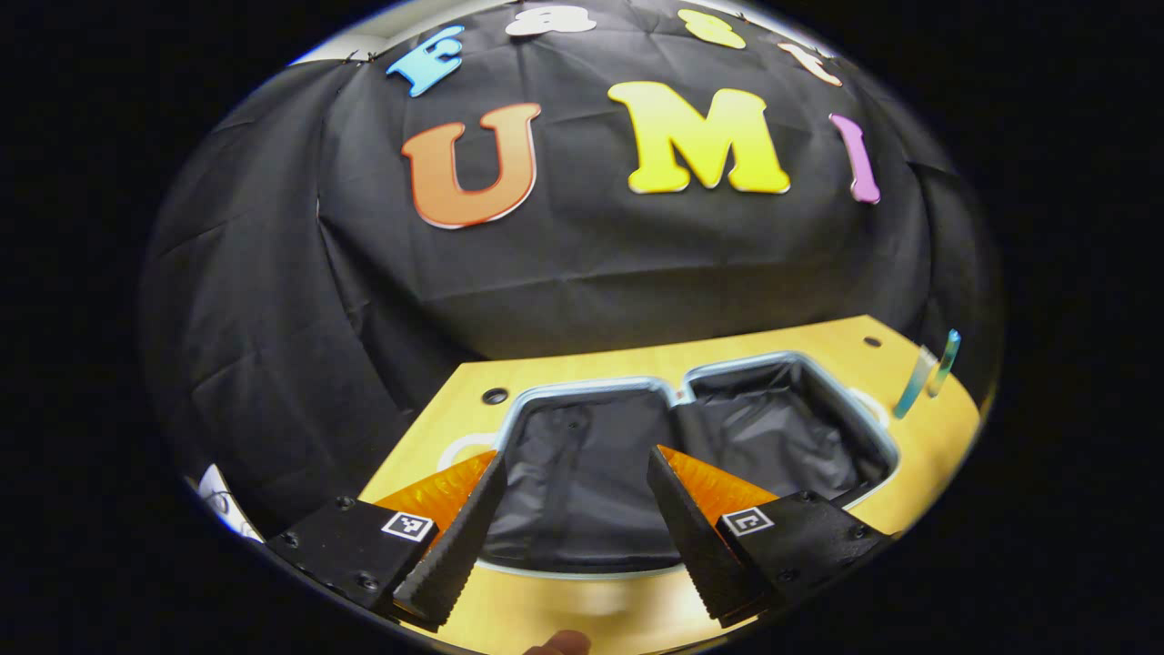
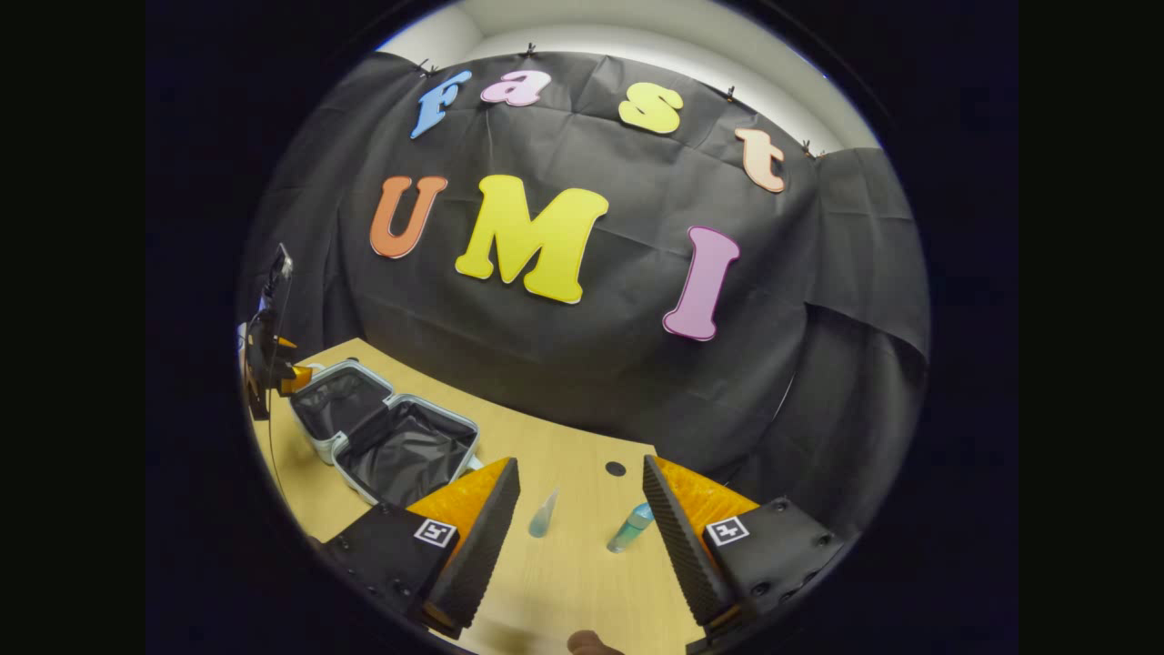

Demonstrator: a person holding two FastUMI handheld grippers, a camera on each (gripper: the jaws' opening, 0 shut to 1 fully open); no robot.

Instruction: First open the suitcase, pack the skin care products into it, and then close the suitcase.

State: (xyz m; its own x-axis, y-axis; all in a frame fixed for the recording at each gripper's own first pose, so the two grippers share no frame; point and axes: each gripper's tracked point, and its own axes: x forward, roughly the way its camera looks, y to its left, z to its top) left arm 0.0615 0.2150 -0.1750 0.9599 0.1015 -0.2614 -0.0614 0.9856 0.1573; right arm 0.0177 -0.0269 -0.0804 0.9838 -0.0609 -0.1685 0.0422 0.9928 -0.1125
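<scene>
Below, wooden table (image 2: 582, 564) against black cloth (image 2: 582, 364).

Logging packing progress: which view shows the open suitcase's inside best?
The left gripper view: the light-shelled suitcase with dark lining lies open right ahead, both halves empty. The right gripper view shows it smaller, far left.

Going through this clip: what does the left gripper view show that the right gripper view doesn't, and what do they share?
Left gripper view: the left gripper, open, looking closely down into the suitcase, both black-lined halves with nothing packed in them.

Right gripper view: the right gripper, open over the table, with the clear bottle and teal bottle lying ahead between its fingers.

Shared: the open suitcase, both bottles, the wooden table.
</scene>
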